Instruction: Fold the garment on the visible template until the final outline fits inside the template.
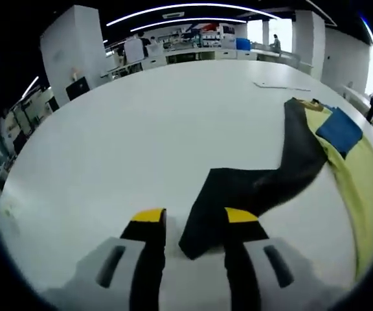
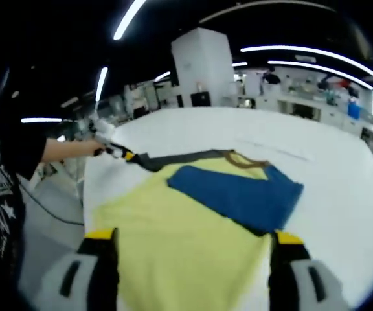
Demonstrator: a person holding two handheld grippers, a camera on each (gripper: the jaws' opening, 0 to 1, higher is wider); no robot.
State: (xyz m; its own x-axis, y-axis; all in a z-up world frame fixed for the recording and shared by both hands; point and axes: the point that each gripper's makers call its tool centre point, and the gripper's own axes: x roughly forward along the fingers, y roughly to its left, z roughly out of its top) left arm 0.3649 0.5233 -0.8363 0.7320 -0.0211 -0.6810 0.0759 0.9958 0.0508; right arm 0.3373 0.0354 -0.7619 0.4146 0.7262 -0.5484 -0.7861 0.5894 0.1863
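Garment (image 2: 180,240) lies flat on white bench (image 1: 141,129): yellow body, blue sleeve (image 2: 238,194) folded across, black sleeve (image 1: 251,184) stretched sideways. Left tool (image 1: 190,217) spread, black sleeve end between jaws. Right tool (image 2: 190,240) spread above yellow body, released.

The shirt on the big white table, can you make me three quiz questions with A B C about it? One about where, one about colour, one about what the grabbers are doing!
1. Where does the dark sleeve end?
A. between the left gripper's jaws
B. under the blue part
C. off the table

2. What colour is the shirt's body?
A. red
B. yellow
C. white

3. How are the right gripper's jaws?
A. shut on the collar
B. shut on the sleeve
C. open

Answers: 1 A, the sleeve tip lies between the yellow-tipped jaws in the left gripper view. 2 B, the wide cloth is yellow with a blue part on it. 3 C, the jaws stand wide apart over the shirt.
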